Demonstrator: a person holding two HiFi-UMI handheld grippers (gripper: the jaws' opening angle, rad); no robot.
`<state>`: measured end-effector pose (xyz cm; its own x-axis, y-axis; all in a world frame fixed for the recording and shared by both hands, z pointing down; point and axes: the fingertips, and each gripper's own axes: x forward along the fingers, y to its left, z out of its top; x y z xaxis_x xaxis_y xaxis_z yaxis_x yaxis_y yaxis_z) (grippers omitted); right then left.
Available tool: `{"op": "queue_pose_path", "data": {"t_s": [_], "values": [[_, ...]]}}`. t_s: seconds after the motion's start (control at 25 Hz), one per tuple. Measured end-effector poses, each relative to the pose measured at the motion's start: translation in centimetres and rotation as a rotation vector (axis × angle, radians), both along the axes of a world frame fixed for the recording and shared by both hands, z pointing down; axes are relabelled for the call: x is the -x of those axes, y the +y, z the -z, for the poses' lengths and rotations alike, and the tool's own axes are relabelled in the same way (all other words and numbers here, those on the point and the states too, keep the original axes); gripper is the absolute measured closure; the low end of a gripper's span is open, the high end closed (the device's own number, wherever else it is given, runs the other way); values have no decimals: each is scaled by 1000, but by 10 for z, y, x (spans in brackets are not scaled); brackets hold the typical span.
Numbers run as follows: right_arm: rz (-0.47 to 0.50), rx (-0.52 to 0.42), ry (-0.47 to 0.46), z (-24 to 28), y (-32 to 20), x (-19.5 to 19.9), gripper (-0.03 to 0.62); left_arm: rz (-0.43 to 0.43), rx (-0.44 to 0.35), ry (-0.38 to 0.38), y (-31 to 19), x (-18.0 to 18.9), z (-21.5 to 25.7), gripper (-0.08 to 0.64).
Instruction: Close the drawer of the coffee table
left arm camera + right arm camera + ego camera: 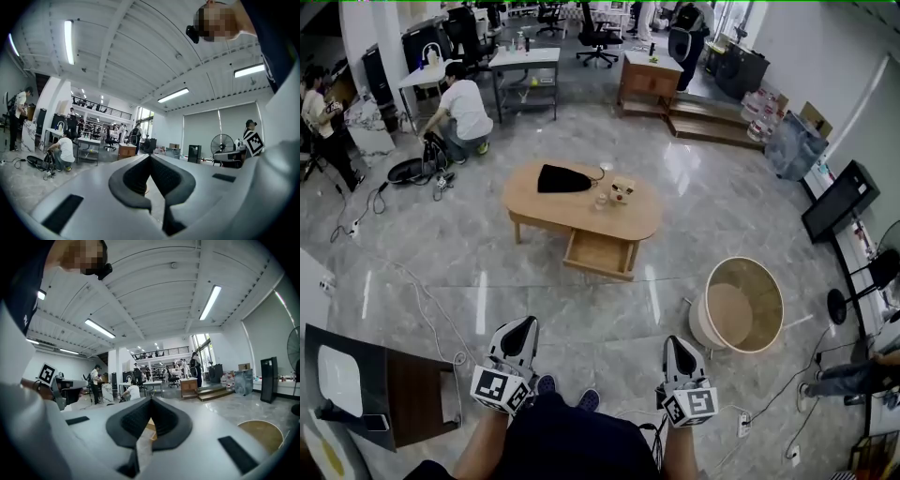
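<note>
A crouching person (461,111) is being shown at the far left of a wide workshop floor, well apart from the furniture at its centre. Nearer the camera, the left gripper (518,330) is being held low, close against the wearer's body. Its jaws are clenched tip to tip with nothing caught between them, as the left gripper view is making plain. At mid-floor the oval wooden coffee table (642,217) is being faced from some way off. Its drawer (598,253) is pulled out toward the camera and standing open, untouched by either tool. A black bag (562,178) is lying on the tabletop, and small items (614,192) are being kept just beside it, possibly a glass and a box, though they are too small to be made out. The right gripper (677,345) is being held level with its partner, its jaws likewise pressed together on nothing. A round wooden tub (741,305) is sitting on the floor to the right, near the table.
</note>
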<state>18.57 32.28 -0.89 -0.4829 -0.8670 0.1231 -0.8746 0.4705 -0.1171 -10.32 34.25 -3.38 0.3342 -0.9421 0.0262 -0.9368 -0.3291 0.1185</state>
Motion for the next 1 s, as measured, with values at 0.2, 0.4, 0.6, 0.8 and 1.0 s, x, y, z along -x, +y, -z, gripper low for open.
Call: {"op": "queue_pose_path", "data": {"t_s": [0.2, 0.4, 0.6, 0.8, 1.0], "values": [[-11, 20, -24, -5, 2, -13, 566, 13, 8, -8, 10, -8, 1, 535], [3, 15, -21, -6, 0, -20, 566, 16, 8, -5, 4, -16, -4, 535], [-1, 10, -15, -8, -12, -25, 566, 5, 1, 3, -14, -25, -5, 535], [-12, 11, 5, -11, -39, -19, 566, -13, 1, 28, -46, -21, -17, 535], [-38, 0, 10, -21, -84, -13, 566, -26, -17, 45, -98, -11, -30, 535]]}}
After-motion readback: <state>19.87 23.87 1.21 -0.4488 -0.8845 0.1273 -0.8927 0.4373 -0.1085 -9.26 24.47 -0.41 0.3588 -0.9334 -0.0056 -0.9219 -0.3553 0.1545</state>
